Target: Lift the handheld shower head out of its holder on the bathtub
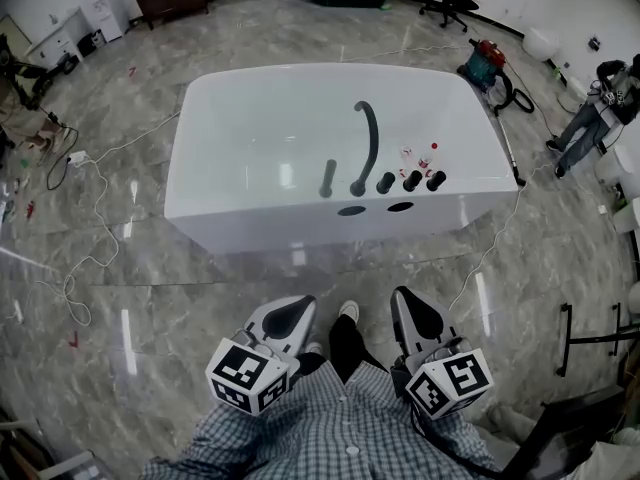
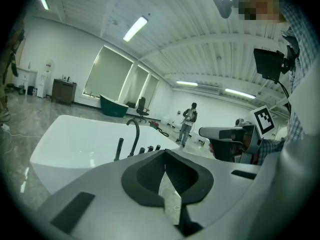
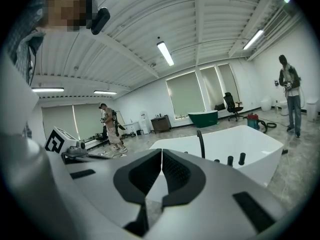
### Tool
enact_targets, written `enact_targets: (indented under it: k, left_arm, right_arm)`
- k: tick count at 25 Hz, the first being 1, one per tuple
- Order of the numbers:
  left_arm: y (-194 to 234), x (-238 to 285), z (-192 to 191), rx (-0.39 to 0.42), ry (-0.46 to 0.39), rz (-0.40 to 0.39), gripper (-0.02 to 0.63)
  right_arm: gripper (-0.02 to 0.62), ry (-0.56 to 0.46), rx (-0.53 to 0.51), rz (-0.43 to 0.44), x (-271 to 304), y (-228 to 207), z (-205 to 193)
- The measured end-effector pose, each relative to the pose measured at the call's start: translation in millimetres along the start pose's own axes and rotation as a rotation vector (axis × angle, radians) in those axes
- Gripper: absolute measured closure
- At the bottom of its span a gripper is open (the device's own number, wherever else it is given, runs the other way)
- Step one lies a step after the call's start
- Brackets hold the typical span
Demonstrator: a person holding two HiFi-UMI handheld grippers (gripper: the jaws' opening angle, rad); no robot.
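Observation:
The black handheld shower head point(image 1: 328, 178) stands upright in its holder on the near rim of the white bathtub point(image 1: 250, 118), left of the curved black spout point(image 1: 366, 140) and three black knobs point(image 1: 411, 180). From the left gripper view the shower head point(image 2: 119, 148) rises beside the spout point(image 2: 134, 134). My left gripper point(image 1: 290, 310) and right gripper point(image 1: 413, 306) hang low near my feet, well short of the tub, both shut and empty. In their own views the left gripper point(image 2: 165, 168) and right gripper point(image 3: 161, 152) show pads pressed together. The right gripper's jaws hide the shower head; only the spout point(image 3: 201, 143) shows.
A white cable point(image 1: 92, 213) snakes over the marble floor left of the tub. A red vacuum point(image 1: 486, 62) and hose lie at the tub's far right corner. A person point(image 1: 592, 108) stands at the right; another person point(image 3: 109, 126) stands far off.

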State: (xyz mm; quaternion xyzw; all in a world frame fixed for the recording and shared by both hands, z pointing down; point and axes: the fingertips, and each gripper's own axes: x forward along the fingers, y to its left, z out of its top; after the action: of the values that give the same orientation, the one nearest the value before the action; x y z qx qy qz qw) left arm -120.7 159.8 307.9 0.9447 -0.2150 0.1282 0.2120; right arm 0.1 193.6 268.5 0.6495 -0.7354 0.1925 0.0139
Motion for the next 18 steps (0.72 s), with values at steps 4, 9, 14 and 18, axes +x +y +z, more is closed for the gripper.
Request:
enact_targets:
  k: [4,9,14,18]
  left_arm:
    - [15,13,9,0.004,-0.002,0.027,0.597]
    - [30,36,20,0.008,0.001,0.052,0.597]
    - [53,73,45,-0.008,-0.019,0.09,0.596]
    - [71,107,61,-0.002,-0.024,0.135,0.597]
  right_arm:
    - [0.577,0.007,-0.007,0.008,19,-13,4]
    - [0.577,0.025,-0.015,0.032,48,-35,12]
    - [0.577,0.052,-0.036,0.067,83,-64,25]
    - [0.577,0.07,-0.036,0.103,112,-92,33]
